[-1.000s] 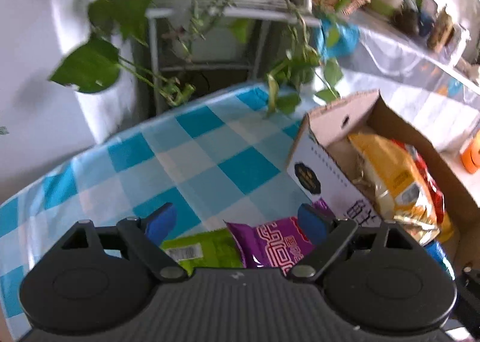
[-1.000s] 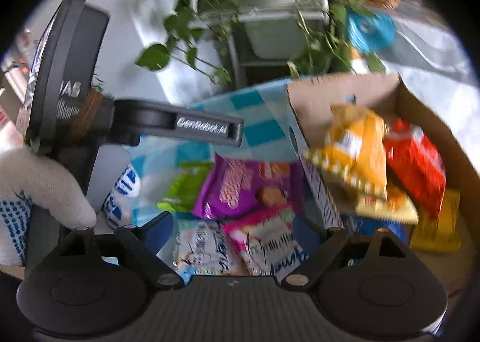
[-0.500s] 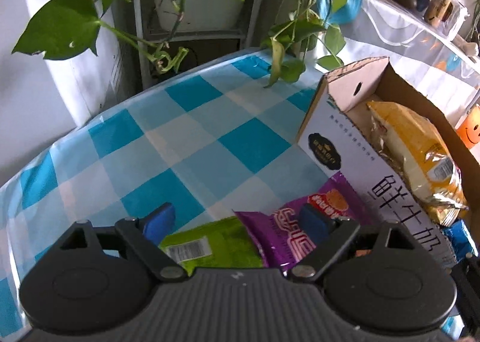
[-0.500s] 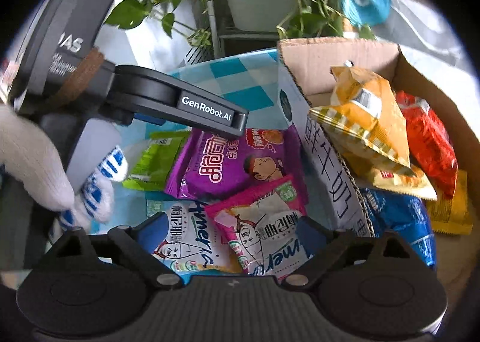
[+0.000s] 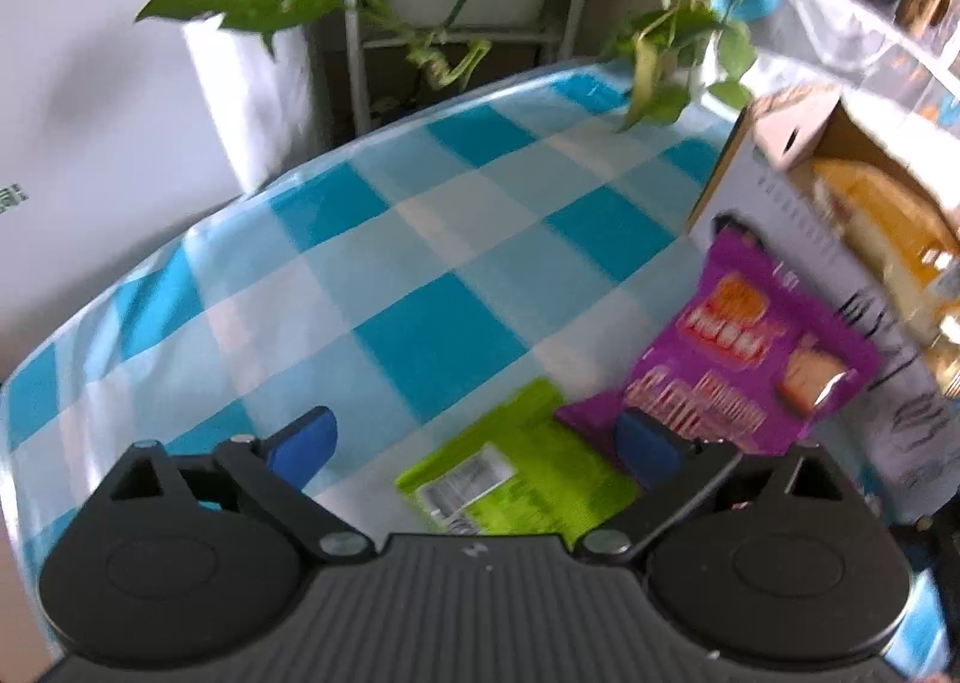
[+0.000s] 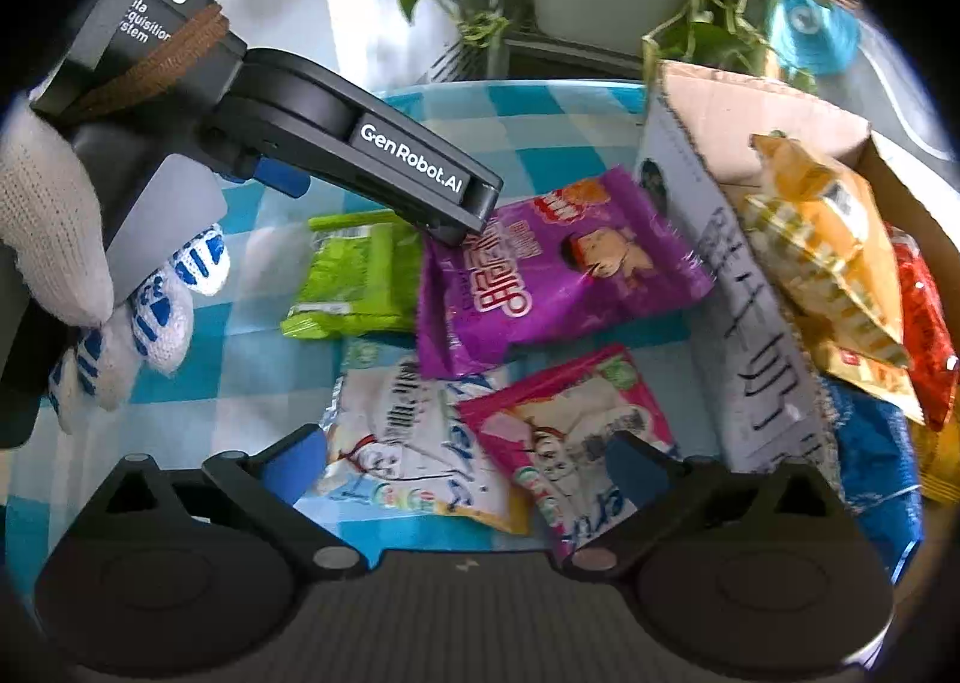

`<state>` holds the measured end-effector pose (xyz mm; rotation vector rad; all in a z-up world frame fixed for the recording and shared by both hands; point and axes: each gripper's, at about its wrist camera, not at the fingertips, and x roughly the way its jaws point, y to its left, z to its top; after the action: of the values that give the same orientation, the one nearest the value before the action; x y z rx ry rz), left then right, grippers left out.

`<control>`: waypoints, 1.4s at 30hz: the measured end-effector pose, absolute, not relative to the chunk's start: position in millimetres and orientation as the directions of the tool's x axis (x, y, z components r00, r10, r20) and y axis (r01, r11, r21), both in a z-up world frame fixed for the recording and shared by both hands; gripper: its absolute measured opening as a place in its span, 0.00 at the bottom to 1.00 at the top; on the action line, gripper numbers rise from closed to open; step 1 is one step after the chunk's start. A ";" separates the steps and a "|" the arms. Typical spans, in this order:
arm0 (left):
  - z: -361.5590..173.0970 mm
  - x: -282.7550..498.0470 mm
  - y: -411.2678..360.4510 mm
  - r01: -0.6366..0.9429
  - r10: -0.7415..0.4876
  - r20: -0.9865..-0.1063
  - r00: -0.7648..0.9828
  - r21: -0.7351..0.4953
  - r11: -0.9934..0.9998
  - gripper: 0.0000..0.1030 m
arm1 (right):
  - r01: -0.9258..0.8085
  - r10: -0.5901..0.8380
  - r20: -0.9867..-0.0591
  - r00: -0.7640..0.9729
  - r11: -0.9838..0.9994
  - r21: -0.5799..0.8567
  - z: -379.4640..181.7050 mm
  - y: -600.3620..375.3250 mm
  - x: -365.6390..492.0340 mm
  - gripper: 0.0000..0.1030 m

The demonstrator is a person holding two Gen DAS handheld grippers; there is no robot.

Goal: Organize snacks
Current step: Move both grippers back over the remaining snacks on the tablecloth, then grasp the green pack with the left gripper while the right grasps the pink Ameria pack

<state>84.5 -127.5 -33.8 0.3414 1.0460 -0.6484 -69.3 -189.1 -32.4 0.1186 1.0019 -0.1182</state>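
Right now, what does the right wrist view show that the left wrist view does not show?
Only the right wrist view shows the white snack bag, the pink snack bag, the red bag and blue bag inside the box, the gloved hand, and the left gripper from outside.

Only the left wrist view shows the bare far corner of the checked tablecloth.

Both show the green packet, the purple bag, the cardboard box and the yellow bag.

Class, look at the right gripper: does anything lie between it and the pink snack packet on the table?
Nothing visible does. The right gripper, jaws opening, hangs directly over the pink snack packet, which lies uncovered, overlapping a white packet.
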 end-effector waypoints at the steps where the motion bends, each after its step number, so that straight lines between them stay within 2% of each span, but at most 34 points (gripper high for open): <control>1: -34.8 84.2 -123.6 0.642 -0.325 -0.881 0.343 -0.033 0.766 0.97 | 0.142 -0.039 -0.845 0.533 0.989 0.044 -32.8 -186.0 -68.7 1.00; 5: -41.1 83.8 -109.6 0.645 -0.280 -0.894 0.350 0.013 0.764 0.98 | 0.117 -0.027 -0.838 0.546 0.992 0.044 -30.5 -179.0 -64.9 1.00; 14: -40.3 88.2 -67.0 0.623 -0.262 -0.905 0.336 0.005 0.782 0.98 | -0.014 0.108 -0.825 0.555 0.993 0.121 -26.9 -158.4 -61.7 1.00; 19: -37.0 84.9 -54.1 0.641 -0.222 -0.906 0.361 0.068 0.764 0.98 | -0.151 0.283 -0.806 0.520 0.959 0.240 -17.3 -148.3 -63.6 0.99; 21: -33.8 82.8 -50.6 0.648 -0.208 -0.903 0.375 0.094 0.756 0.94 | -0.172 0.311 -0.795 0.521 0.950 0.259 -8.3 -151.4 -64.8 0.99; 24: -24.8 83.8 -40.5 0.624 -0.229 -0.895 0.383 0.068 0.778 0.94 | -0.152 0.278 -0.792 0.544 0.961 0.233 8.0 -165.0 -65.4 0.99; 30: 1.7 86.8 -22.6 0.539 -0.324 -0.865 0.382 -0.075 0.839 0.94 | 0.018 0.160 -0.807 0.568 0.978 0.206 20.0 -199.0 -67.3 0.99; 34: 14.8 84.7 -20.4 0.530 -0.376 -0.844 0.383 -0.133 0.837 0.94 | 0.020 0.149 -0.823 0.548 0.981 0.191 17.7 -203.0 -76.3 0.99; 42: -2.8 88.0 -27.3 0.545 -0.335 -0.878 0.341 -0.106 0.831 0.94 | -0.036 0.097 -0.875 0.474 0.995 0.091 -5.5 -190.8 -69.0 0.99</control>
<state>88.0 -27.3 -2.8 0.2217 1.0810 -0.5789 -69.0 -190.8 -5.5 0.0630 1.0743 0.0811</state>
